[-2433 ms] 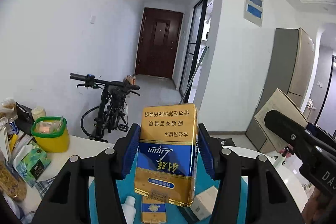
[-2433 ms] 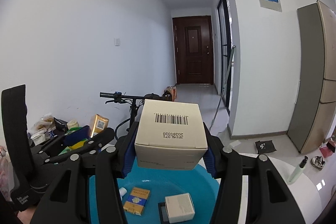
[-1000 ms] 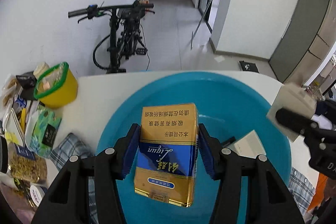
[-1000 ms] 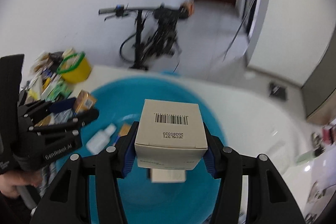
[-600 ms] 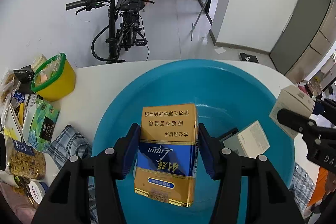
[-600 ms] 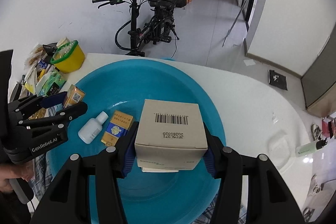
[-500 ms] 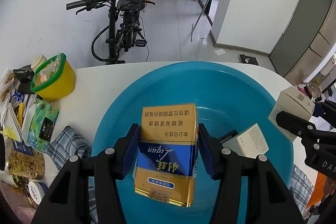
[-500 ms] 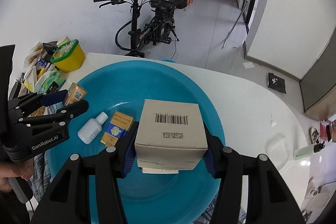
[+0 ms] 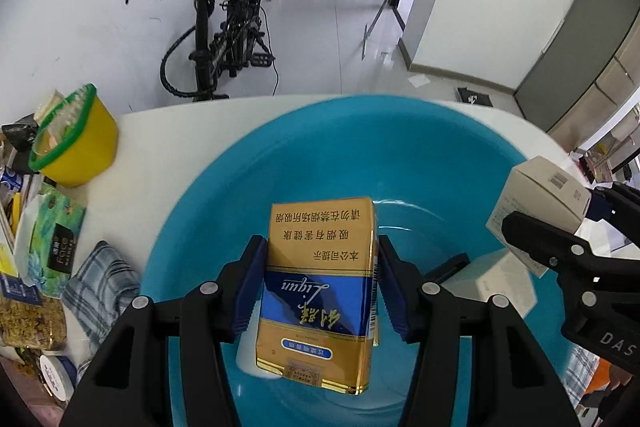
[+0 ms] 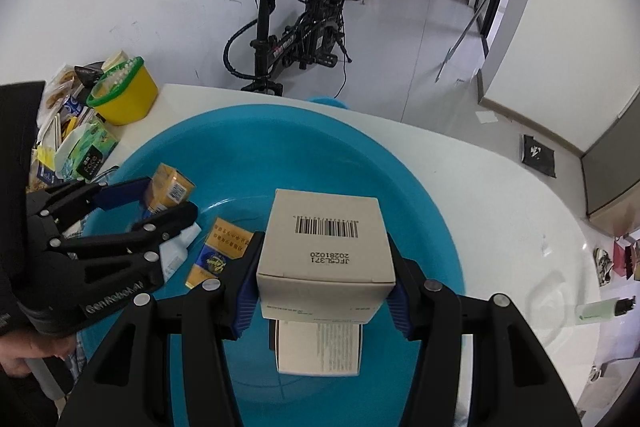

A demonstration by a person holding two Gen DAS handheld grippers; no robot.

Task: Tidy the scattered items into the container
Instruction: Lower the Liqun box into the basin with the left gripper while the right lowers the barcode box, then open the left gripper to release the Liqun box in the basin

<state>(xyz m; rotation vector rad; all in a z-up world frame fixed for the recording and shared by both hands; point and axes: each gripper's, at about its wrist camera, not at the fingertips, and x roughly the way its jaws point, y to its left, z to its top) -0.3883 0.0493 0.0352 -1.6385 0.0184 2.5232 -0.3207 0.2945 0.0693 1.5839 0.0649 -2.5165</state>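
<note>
A big blue basin sits on the white table. My left gripper is shut on a gold and blue cigarette pack and holds it over the basin; the left gripper also shows in the right wrist view. My right gripper is shut on a beige carton with a barcode above the basin; the carton also shows in the left wrist view. In the basin lie a white box, a second cigarette pack and a small white bottle.
A yellow tub with a green rim, a green packet, snack bags and a checked cloth lie left of the basin. A green spray bottle lies at the table's right. A bicycle stands behind the table.
Both grippers tipped down from looking along the hallway to looking into the basin, and have come lower and closer over it. Each still grips its box.
</note>
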